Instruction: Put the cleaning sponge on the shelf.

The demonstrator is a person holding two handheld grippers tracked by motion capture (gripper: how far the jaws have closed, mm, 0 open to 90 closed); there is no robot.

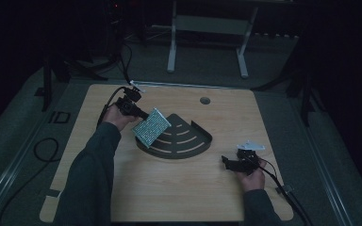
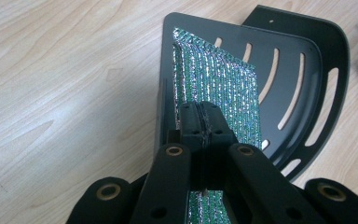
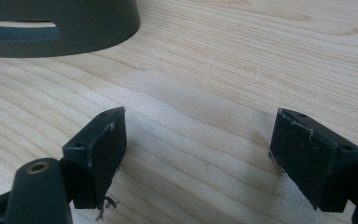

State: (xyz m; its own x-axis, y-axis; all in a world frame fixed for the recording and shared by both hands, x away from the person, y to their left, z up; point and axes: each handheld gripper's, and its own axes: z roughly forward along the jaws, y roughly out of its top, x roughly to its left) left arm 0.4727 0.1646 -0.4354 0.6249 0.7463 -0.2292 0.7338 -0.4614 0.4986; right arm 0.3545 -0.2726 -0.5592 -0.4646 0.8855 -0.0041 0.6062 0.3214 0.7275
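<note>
While the left gripper (image 2: pixel 200 122) pinches the glittery green sponge (image 1: pixel 151 126) tilted over the dark corner shelf's (image 1: pixel 199 146) left edge, probably for placing, the right gripper (image 1: pixel 230 163), jaws wide and empty, waits near right.

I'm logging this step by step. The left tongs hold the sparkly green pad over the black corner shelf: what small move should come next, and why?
Probably lower the left tongs a little and open them: the glittery green scouring pad hangs tilted over the slotted black corner shelf, pinched at one edge.

Counter (image 2: pixel 51 93): pale wood grain, smooth, matt. Tray (image 2: pixel 321 56): dark slotted metal, satin sheen. Pad (image 2: pixel 219 84): green woven mesh, glittery, rough. Jaws: matt black plastic, scuffed.
</note>
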